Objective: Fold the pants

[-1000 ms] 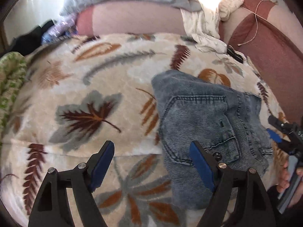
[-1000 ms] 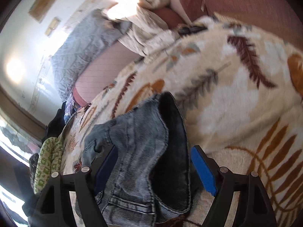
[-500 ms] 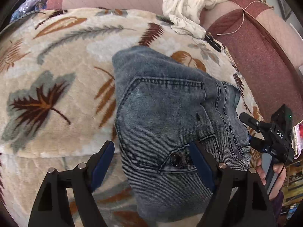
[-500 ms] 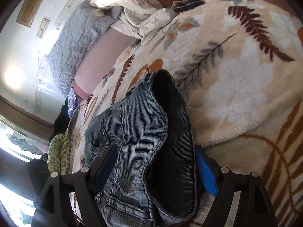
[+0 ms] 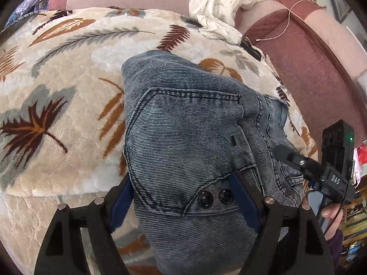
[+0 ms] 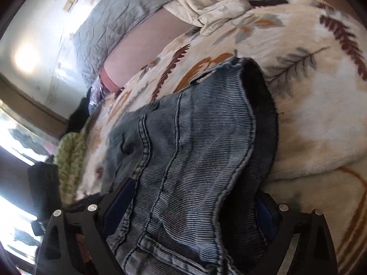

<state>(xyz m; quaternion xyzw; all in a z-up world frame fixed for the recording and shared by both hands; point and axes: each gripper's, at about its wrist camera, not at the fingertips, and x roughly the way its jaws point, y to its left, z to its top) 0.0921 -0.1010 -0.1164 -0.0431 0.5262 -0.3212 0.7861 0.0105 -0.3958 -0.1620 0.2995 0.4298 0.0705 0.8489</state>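
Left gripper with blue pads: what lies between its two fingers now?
In the left wrist view, the left gripper stands open around the folded blue-grey denim pants; the pocket flap with two dark buttons lies between.

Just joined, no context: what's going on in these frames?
A person with a handheld gripper in each hand is folding blue jeans on a leaf-print fleece blanket. The jeans lie bunched at the blanket's near edge, back pocket up. The left gripper straddles the pocket corner by its two dark buttons, jaws wide and not pinching. The right gripper straddles the waistband side, its jaws having just been opening; denim lies between them, not clamped.
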